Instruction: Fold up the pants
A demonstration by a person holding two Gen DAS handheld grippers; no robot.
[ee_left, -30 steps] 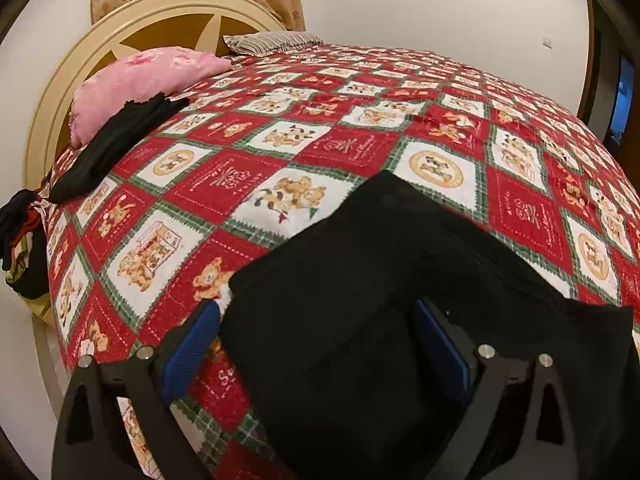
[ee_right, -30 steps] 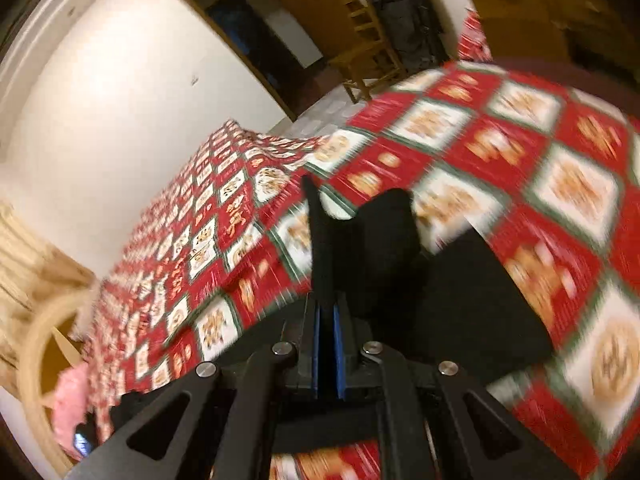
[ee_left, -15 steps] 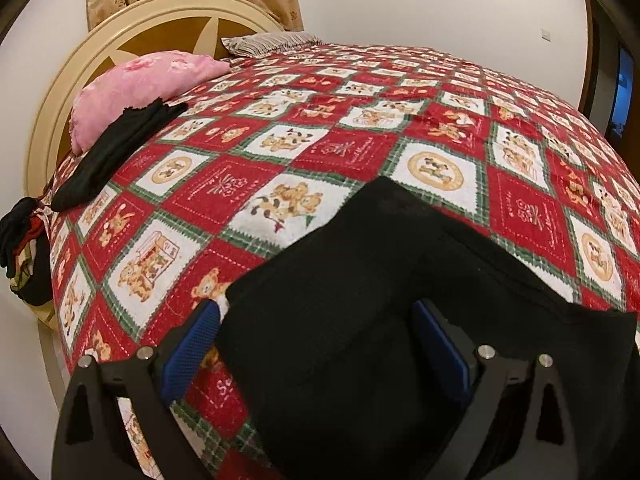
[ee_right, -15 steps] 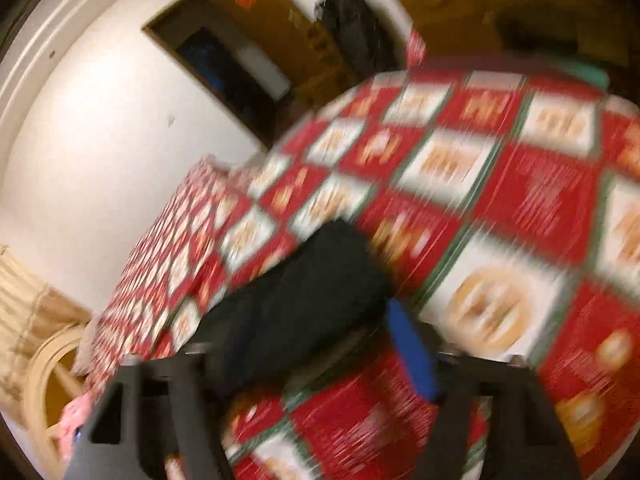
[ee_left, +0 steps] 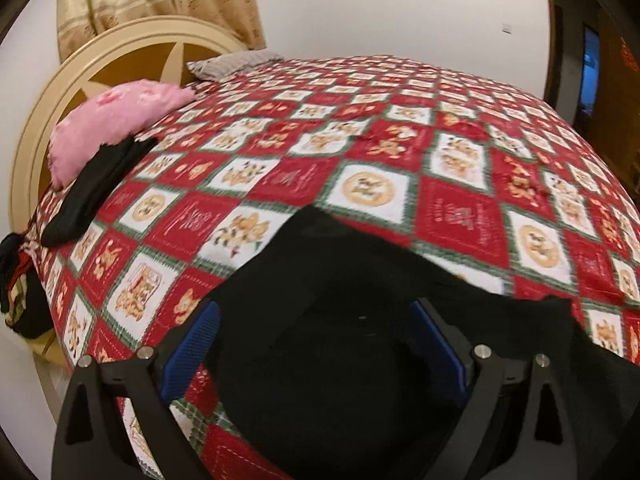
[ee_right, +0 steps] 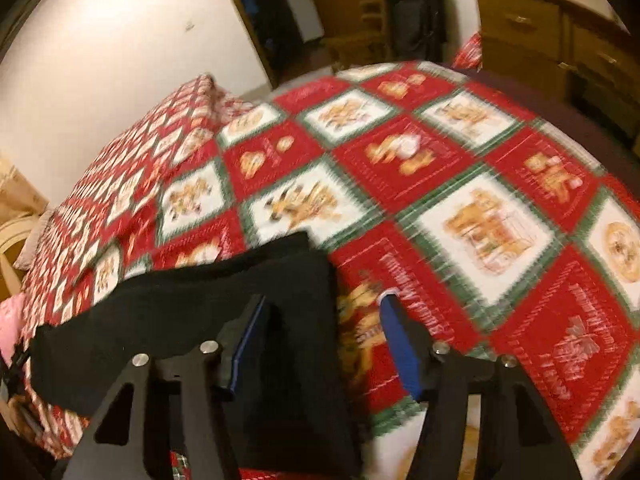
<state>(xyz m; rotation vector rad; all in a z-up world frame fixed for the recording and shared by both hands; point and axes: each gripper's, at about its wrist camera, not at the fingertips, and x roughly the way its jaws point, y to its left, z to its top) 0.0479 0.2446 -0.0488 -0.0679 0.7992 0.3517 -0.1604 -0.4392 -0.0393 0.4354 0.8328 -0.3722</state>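
Pants point(ee_left: 340, 344), black, folded into a flat bundle on the quilted bed point(ee_left: 452, 216).
Lying beneath left tool point(ee_left: 316, 344) and right tool point(ee_right: 320, 344), both spread apart, gripping nothing.

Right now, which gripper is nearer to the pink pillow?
Left. The left gripper hangs open over the black pants, with the pink pillow ahead on its left. The right gripper sees only its edge, far left.
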